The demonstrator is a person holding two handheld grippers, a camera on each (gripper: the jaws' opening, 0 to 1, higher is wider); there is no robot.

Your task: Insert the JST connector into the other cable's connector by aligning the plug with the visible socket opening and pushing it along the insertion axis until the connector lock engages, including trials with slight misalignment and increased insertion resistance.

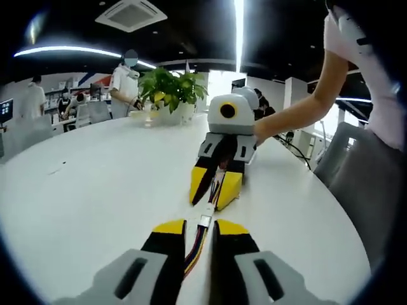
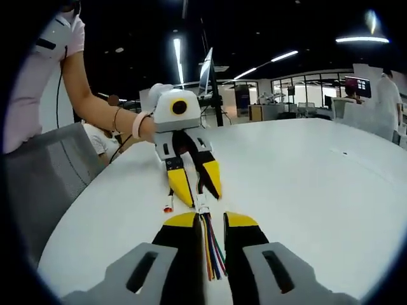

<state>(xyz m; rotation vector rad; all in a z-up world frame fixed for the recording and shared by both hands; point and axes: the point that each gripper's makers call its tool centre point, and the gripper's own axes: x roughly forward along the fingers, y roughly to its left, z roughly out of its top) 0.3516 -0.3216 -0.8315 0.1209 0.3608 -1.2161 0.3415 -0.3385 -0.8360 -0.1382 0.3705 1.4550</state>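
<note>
The round white table [image 1: 95, 184] is smooth and stands in an open office. On it, in the left gripper view, is a potted plant [image 1: 170, 89]. The left gripper [image 1: 198, 230] and right gripper [image 2: 208, 221] face each other, each closed on a multicoloured cable [image 2: 212, 254]. The white connectors [image 1: 205, 219] touch between them. A small orange-tipped piece [image 2: 168, 208] lies beside, seen in the right gripper view.

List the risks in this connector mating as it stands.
1. Both grippers pinch the wires, not the connectors, so a push may bend the wires rather than drive the plug in.
2. The connectors look small between opposing jaw tips; a slight tilt could jam them before the lock engages.
3. A small red-tipped piece lies on the table near the jaws and could be knocked.
</note>
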